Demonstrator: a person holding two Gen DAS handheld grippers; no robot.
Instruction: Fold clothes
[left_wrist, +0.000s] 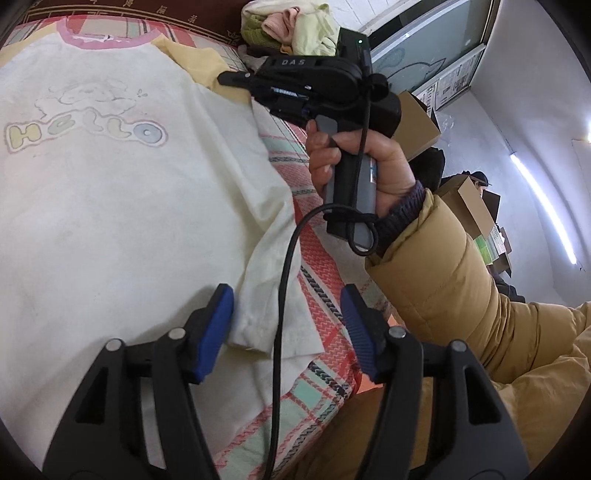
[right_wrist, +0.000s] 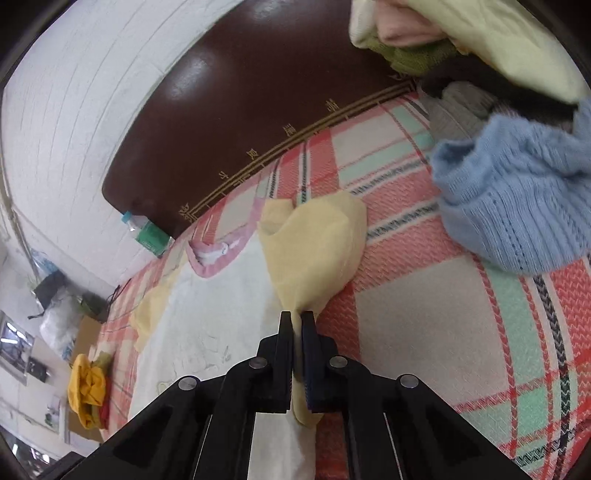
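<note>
The cream T-shirt (left_wrist: 122, 206) lay face up, spread flat on the plaid blanket (left_wrist: 314, 258), HELLO print showing, and the right gripper (right_wrist: 296, 321) was clamped tight on the yellow sleeve (right_wrist: 317, 240), which bunched up from its jaws. The left gripper (left_wrist: 286, 314) hung wide open over the hem corner (left_wrist: 255, 328), gripping nothing. Risky spot, by my reading: with the hem unpinned, a hard sleeve pull could drag the whole shirt askew, and the dangling cable (left_wrist: 280, 295) might snag that corner
</note>
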